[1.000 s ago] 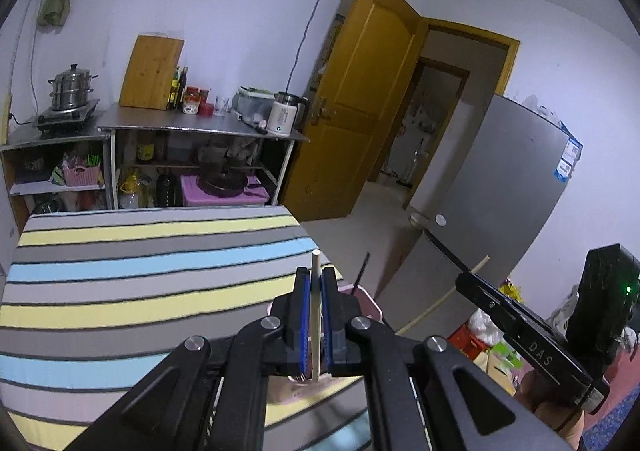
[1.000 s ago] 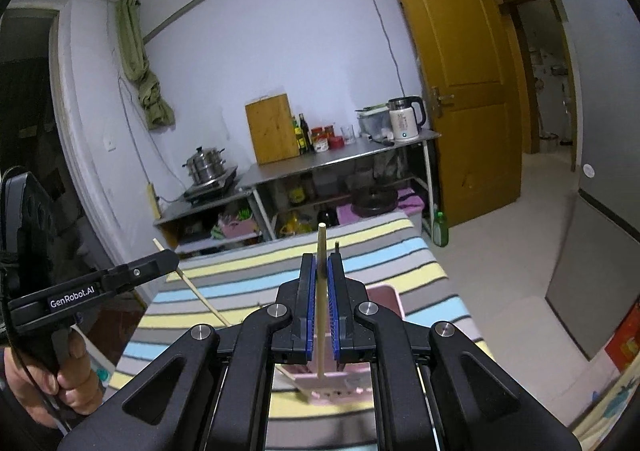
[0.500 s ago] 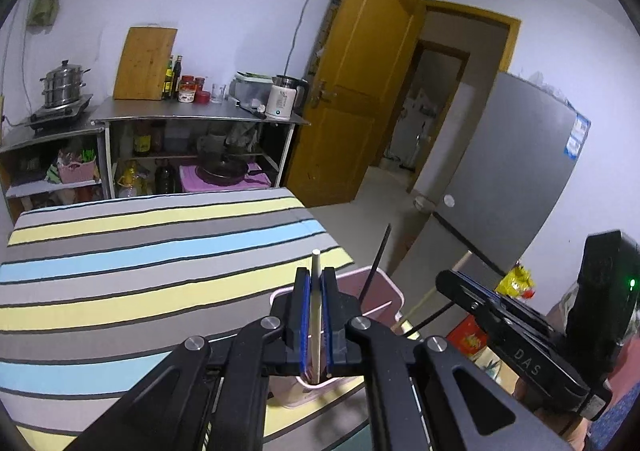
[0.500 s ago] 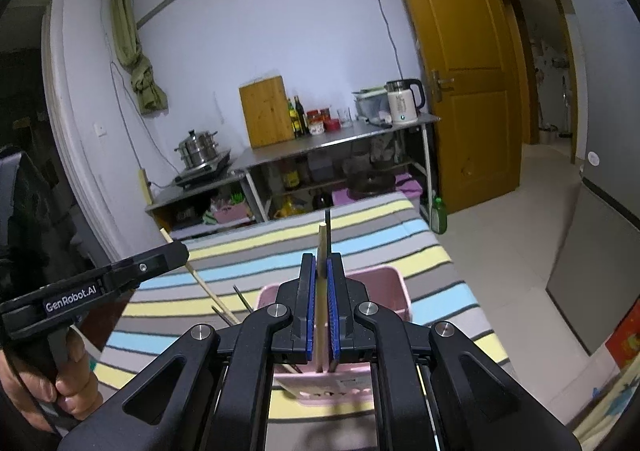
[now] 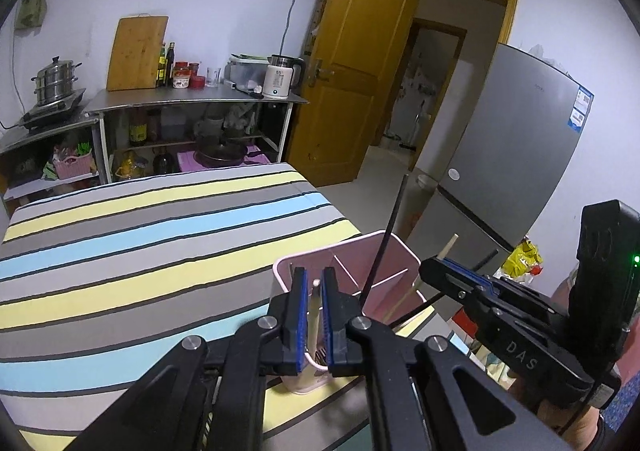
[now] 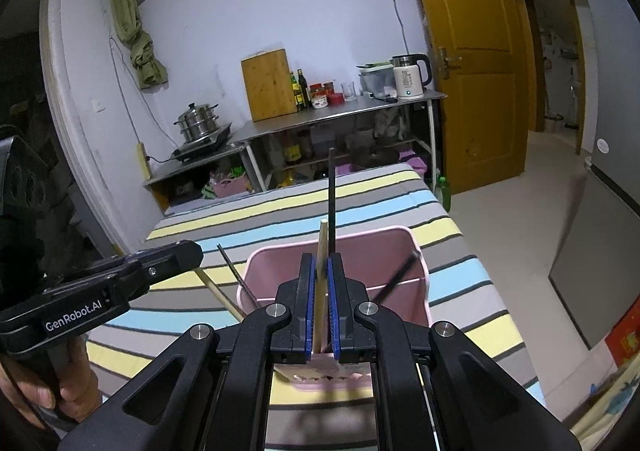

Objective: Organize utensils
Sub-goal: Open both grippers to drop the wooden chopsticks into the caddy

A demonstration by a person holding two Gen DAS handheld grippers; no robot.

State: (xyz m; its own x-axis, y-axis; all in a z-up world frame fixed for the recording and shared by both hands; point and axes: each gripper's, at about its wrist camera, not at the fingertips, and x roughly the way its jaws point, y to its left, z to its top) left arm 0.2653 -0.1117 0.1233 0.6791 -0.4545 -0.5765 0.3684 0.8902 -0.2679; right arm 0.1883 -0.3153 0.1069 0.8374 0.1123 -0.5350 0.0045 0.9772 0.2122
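The left hand-held gripper (image 5: 315,291) is clenched on a pale wooden chopstick (image 5: 313,311). The stick stands almost straight up, and its low end is down inside the pink holder (image 5: 348,263).

The right hand-held gripper (image 6: 319,271) is clenched on another pale chopstick (image 6: 322,247). This one also stands up and down, leaning a little, with its low end in the same pink holder (image 6: 372,251).

The holder sits near the edge of the desk, on a striped cloth (image 5: 160,235). A black chopstick (image 6: 331,199) stands tall in the holder. Another black one (image 6: 396,277) leans to the side against the rim.

A hand (image 6: 48,391) holds the left tool's handle.
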